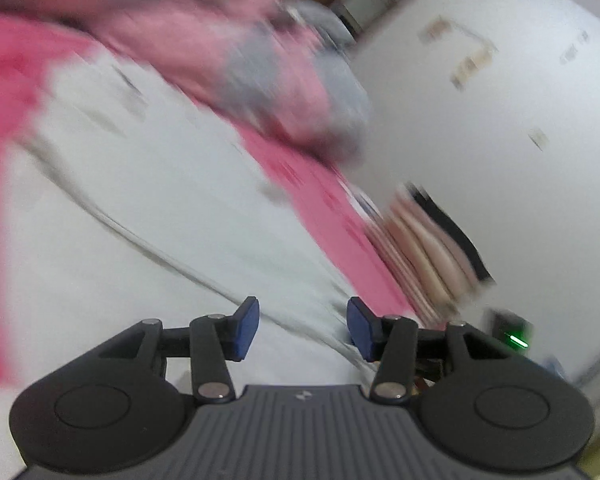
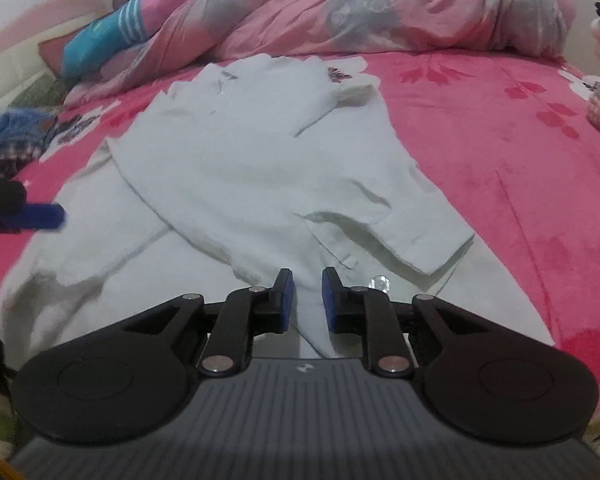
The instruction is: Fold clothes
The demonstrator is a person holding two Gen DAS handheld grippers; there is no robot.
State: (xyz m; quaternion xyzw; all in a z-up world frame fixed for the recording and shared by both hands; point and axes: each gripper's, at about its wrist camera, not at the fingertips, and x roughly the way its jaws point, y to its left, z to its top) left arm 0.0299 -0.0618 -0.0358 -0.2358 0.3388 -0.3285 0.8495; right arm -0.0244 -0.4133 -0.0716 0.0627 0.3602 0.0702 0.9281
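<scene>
Fingers of the left gripper point(image 1: 303, 328) are standing about half open with nothing between them, hanging over the white shirt point(image 2: 260, 168). That view is blurry, so I cannot tell if they are touching the cloth. In the right wrist view its blue tip is showing far off to the left of the shirt. The shirt is lying flat on the pink bed point(image 2: 500, 152), running long-ways away from the fingers, collar at the far end. One sleeve point(image 2: 396, 236) is lying folded across, just ahead and to the right. The right gripper point(image 2: 307, 298) is nearer to it, fingers open only a little, holding nothing.
</scene>
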